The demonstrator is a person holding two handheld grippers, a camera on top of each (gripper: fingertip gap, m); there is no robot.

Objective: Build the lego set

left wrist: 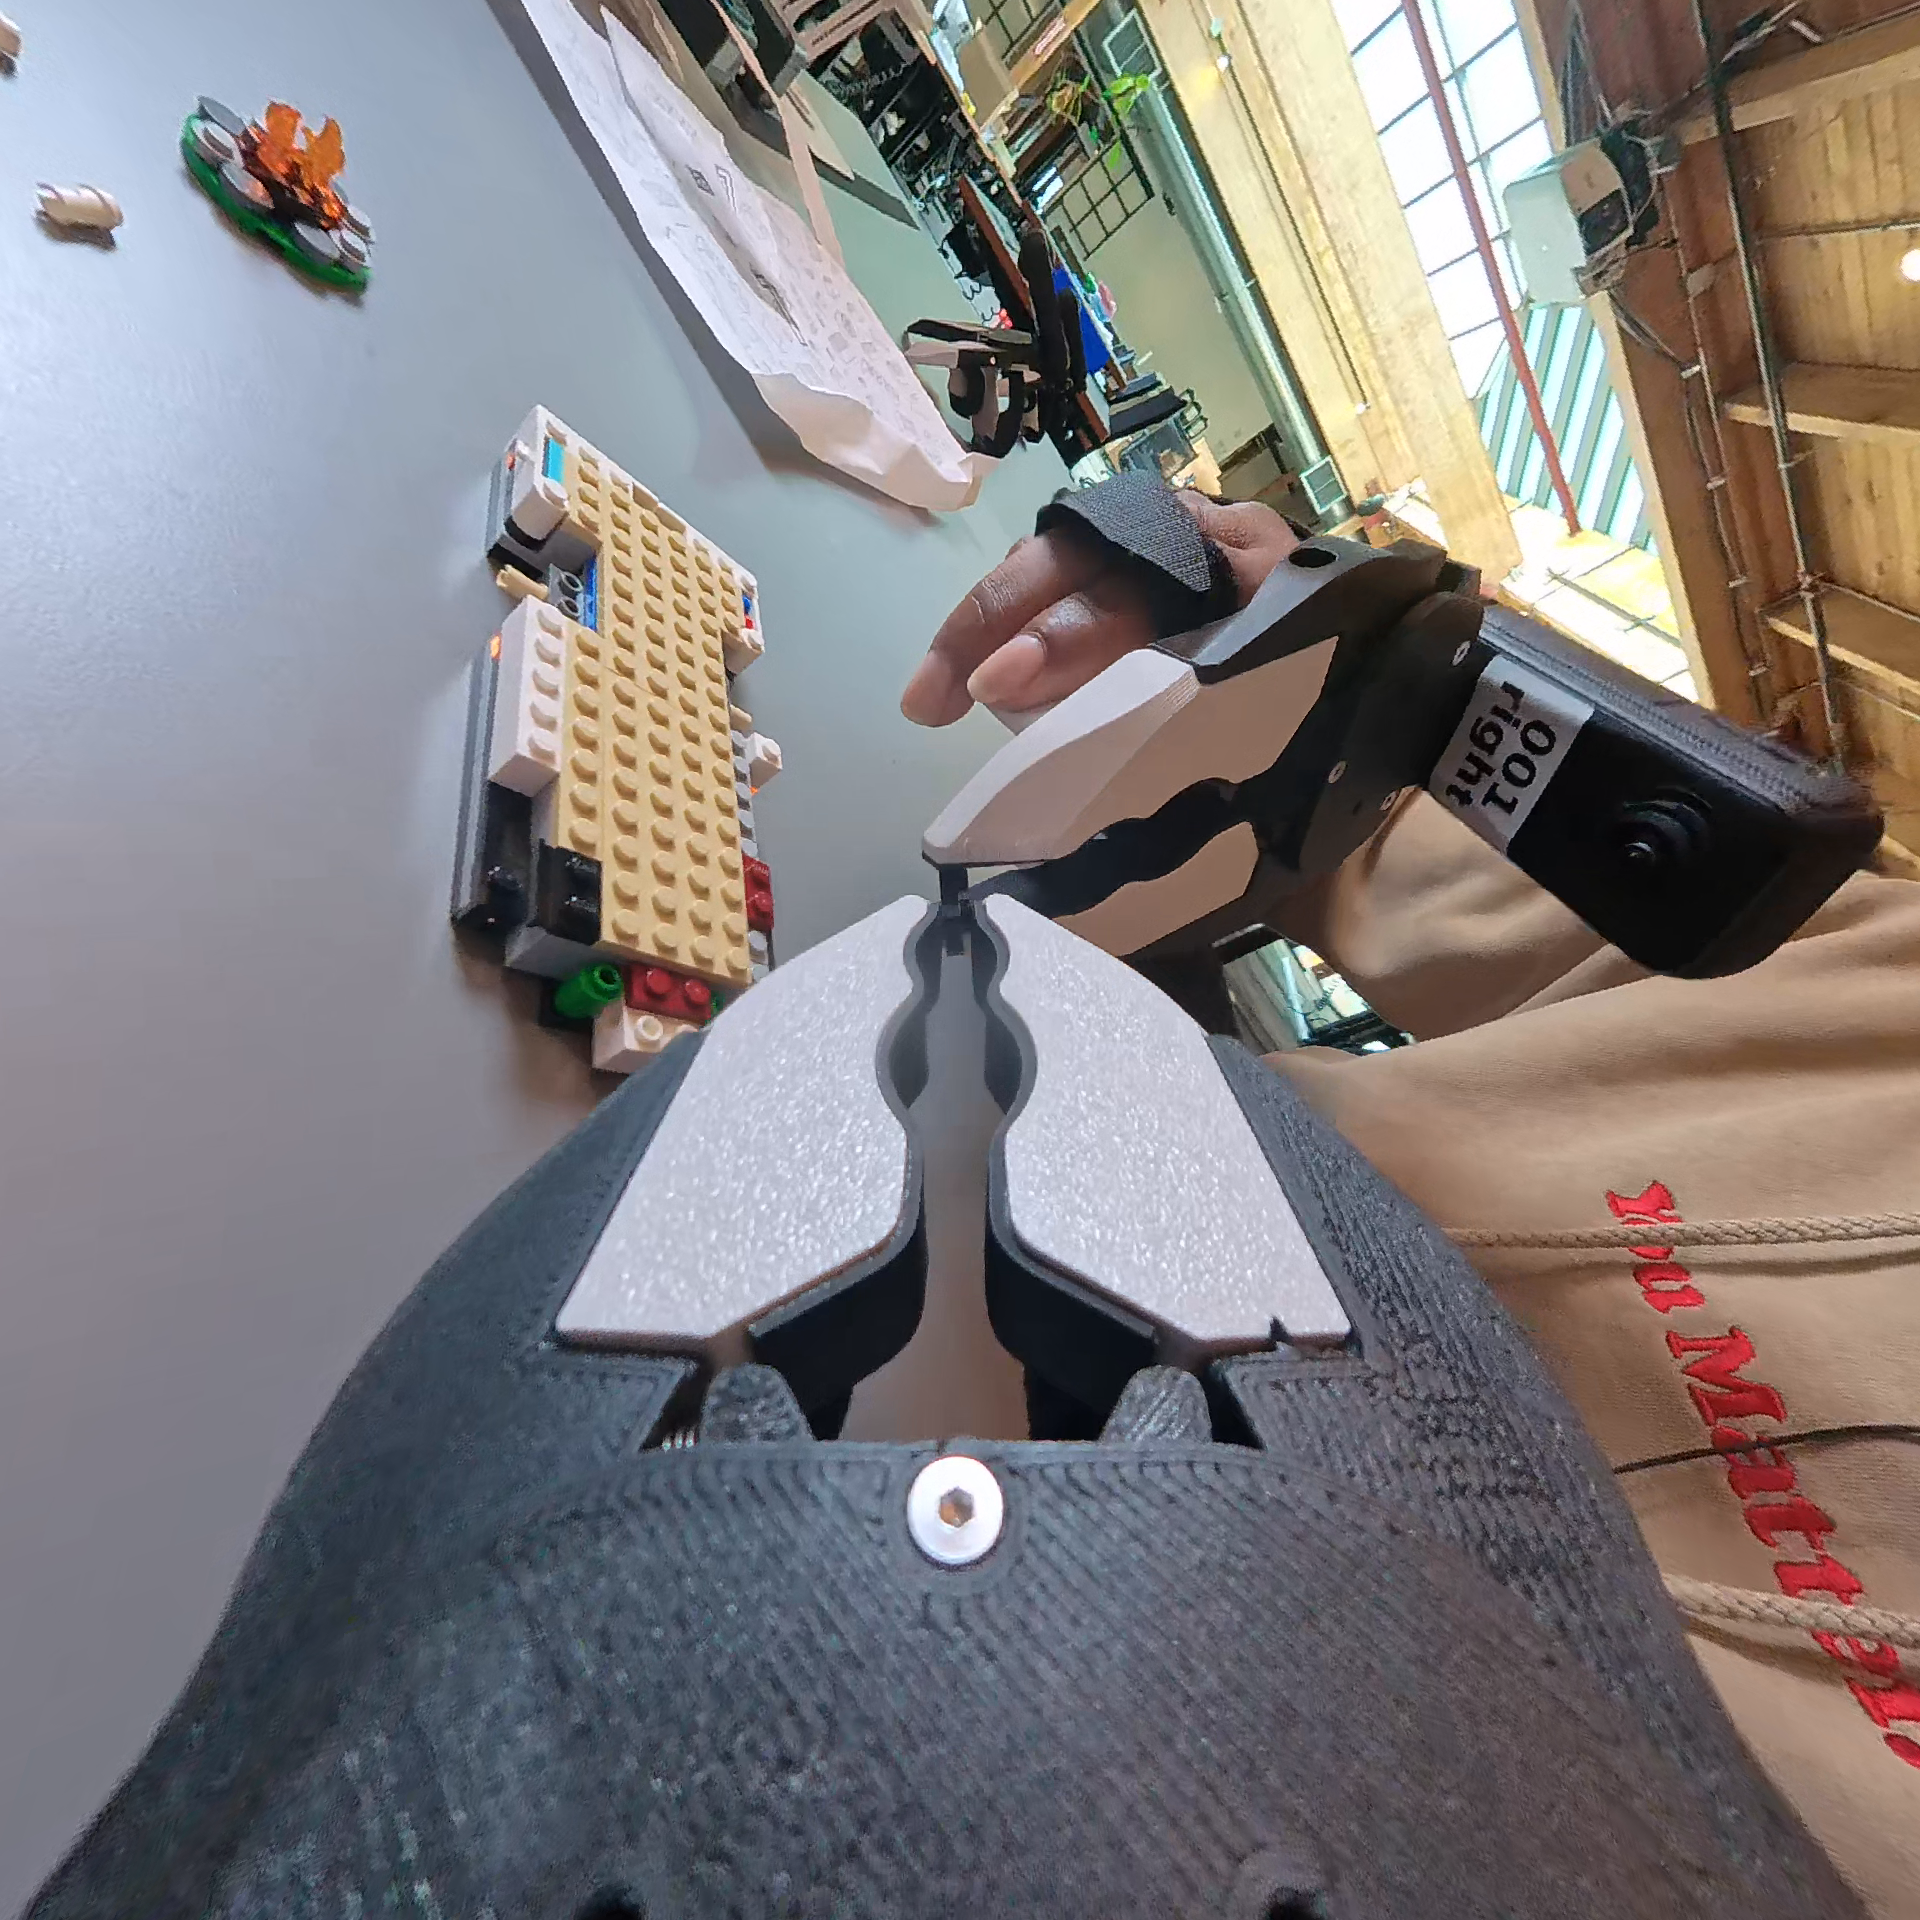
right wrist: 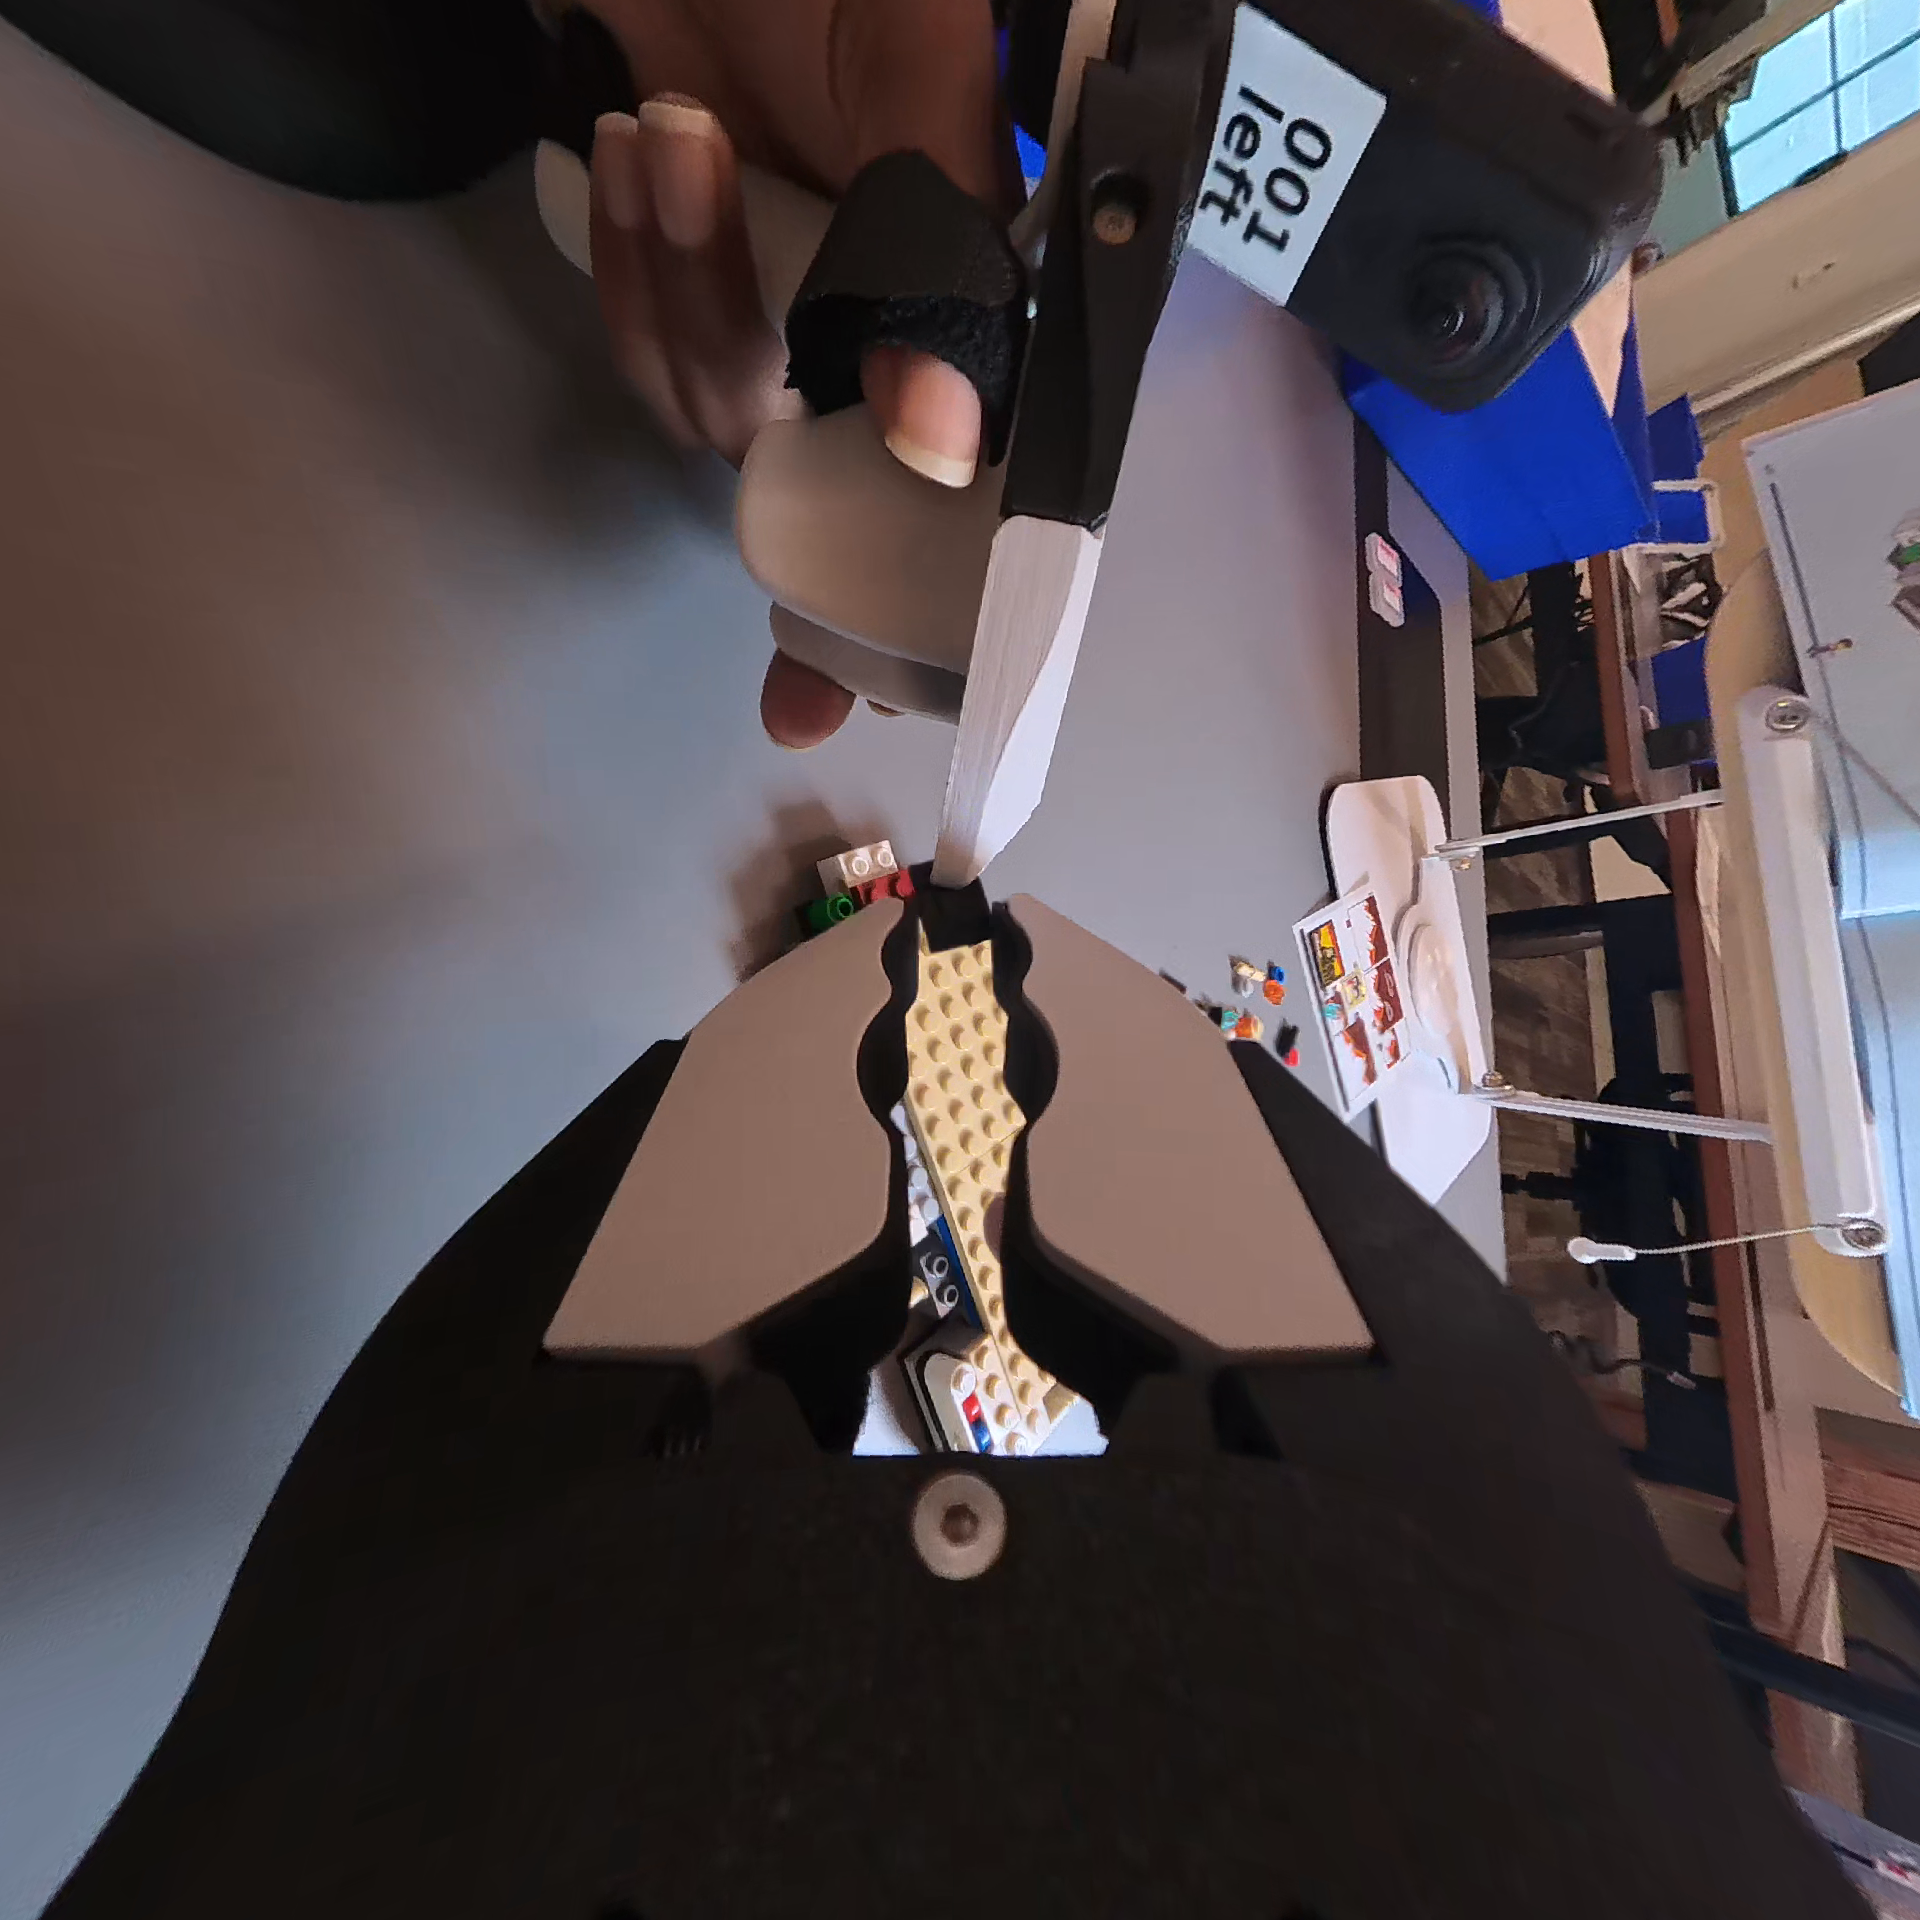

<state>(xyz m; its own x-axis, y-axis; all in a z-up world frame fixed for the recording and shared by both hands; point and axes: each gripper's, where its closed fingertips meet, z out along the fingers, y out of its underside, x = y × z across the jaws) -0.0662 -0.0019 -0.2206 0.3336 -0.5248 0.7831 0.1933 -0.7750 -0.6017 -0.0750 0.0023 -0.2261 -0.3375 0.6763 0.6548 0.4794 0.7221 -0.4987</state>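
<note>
Small black piece at left claw tips: too small to identify. Tan studded brick build: largely masked by right claw in the right wrist view. Loose coloured bits on the bench: too small to tell. Pale piece: cut by edge. Printed sheets: cropped at top. Person's sweatshirt: cut off at right.

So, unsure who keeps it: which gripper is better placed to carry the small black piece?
Probably left: the left gripper pinches the small black piece at its tips; the right gripper's hold is unclear.
</note>
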